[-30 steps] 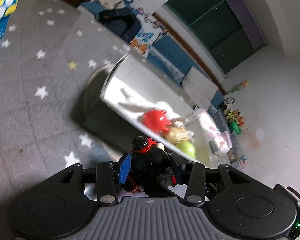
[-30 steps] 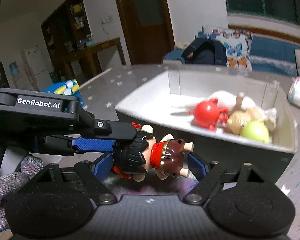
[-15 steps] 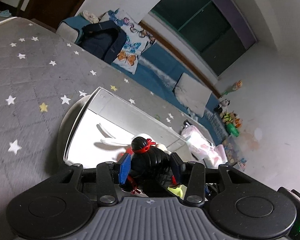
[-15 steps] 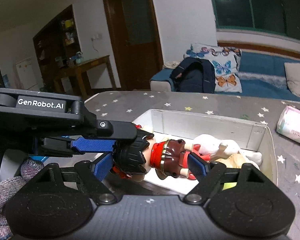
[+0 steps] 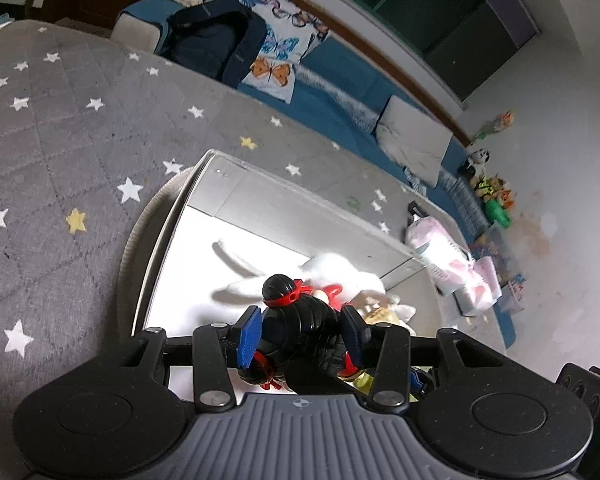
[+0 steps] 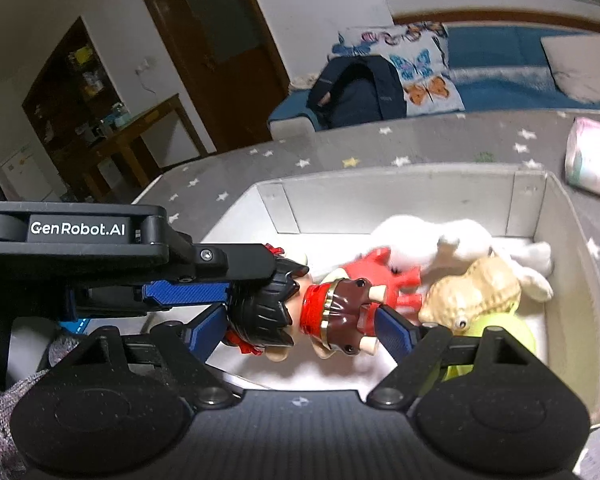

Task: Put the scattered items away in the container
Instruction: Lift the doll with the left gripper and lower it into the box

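Both grippers are shut on one doll figure with black hair and a red headband (image 5: 296, 320), seen also in the right wrist view (image 6: 300, 312). My left gripper (image 5: 302, 334) clamps its black-haired head. My right gripper (image 6: 300, 320) clamps it lengthwise, from hair to brown-clad body. The doll hangs over the open white box (image 6: 572, 280), whose rim shows in the left wrist view (image 5: 172, 224). Inside lie a white plush (image 6: 440, 240), a red toy (image 6: 384, 276), a beige toy (image 6: 476, 292) and a green ball (image 6: 512, 336).
The box sits on a grey star-patterned mat (image 5: 60, 152). A pink-white packet (image 6: 596, 164) lies beyond the box's right corner. A blue sofa with butterfly pillow and dark bag (image 6: 360, 92) stands behind. A gloved hand (image 6: 4, 408) shows at lower left.
Both grippers have carried the doll forward from in front of the box to over its inside. The box now lies directly below. The grip on the doll is unchanged.
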